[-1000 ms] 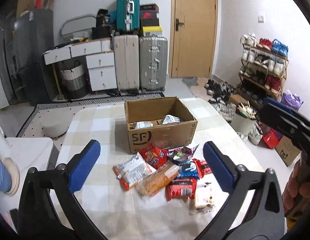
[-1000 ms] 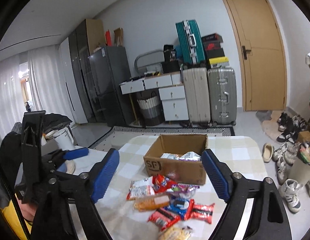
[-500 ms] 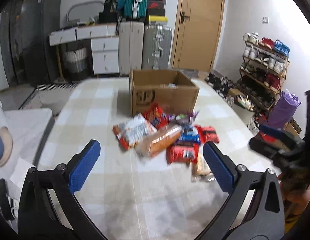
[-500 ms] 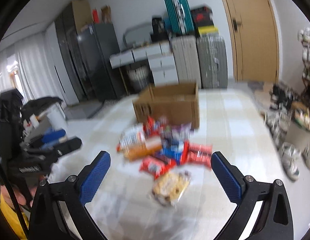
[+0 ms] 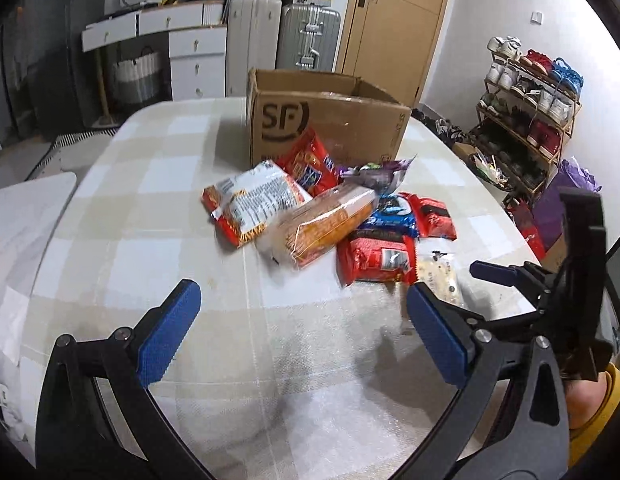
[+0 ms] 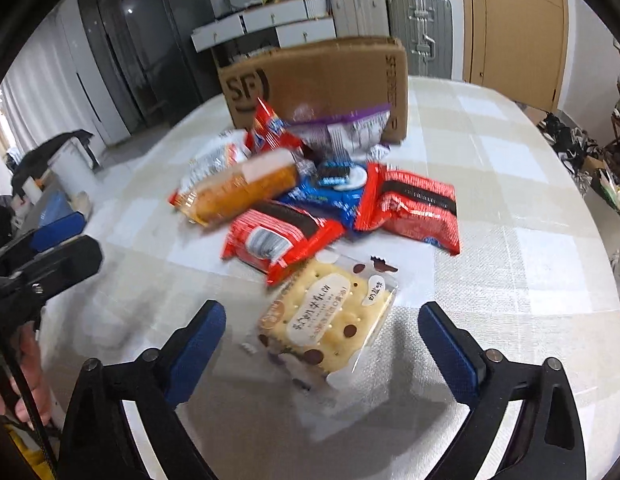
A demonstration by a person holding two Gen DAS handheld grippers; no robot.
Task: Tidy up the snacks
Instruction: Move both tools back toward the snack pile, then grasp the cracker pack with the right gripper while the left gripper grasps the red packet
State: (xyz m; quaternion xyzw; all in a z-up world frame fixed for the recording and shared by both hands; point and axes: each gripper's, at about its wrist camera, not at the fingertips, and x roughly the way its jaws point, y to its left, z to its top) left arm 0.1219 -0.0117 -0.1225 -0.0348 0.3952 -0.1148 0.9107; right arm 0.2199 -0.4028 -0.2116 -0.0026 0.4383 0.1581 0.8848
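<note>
Nearest the right gripper (image 6: 320,342), a clear-wrapped cracker packet (image 6: 328,322) lay flat on the checked table (image 6: 510,280), its near end between the blue pads (image 6: 193,350), which stood wide apart and touched nothing. The left gripper (image 5: 299,330) hung over bare tabletop short of the pile, its jaws also spread wide and empty.

Just beyond the cracker packet sat a red packet (image 6: 279,238), its corner overlapping the cracker packet's far edge. To the right of it lay a second red packet (image 6: 410,204), and between them a blue cookie packet (image 6: 330,188). An orange bread pack (image 5: 326,224) lay across the left side of the heap, partly on top of a red-and-white noodle bag (image 5: 249,202). Behind these, a red cracker bag (image 5: 310,164) and a purple packet (image 5: 376,172) leaned against or lay right at the front wall of a cardboard box (image 5: 350,124) printed "SF". The box stood open at the far part of the table; its contents could not be seen from either view.

Past the table stood suitcases (image 5: 307,38), white drawers (image 5: 195,60), a wooden door (image 5: 398,20), and, to the right, a shoe rack (image 5: 526,116).
</note>
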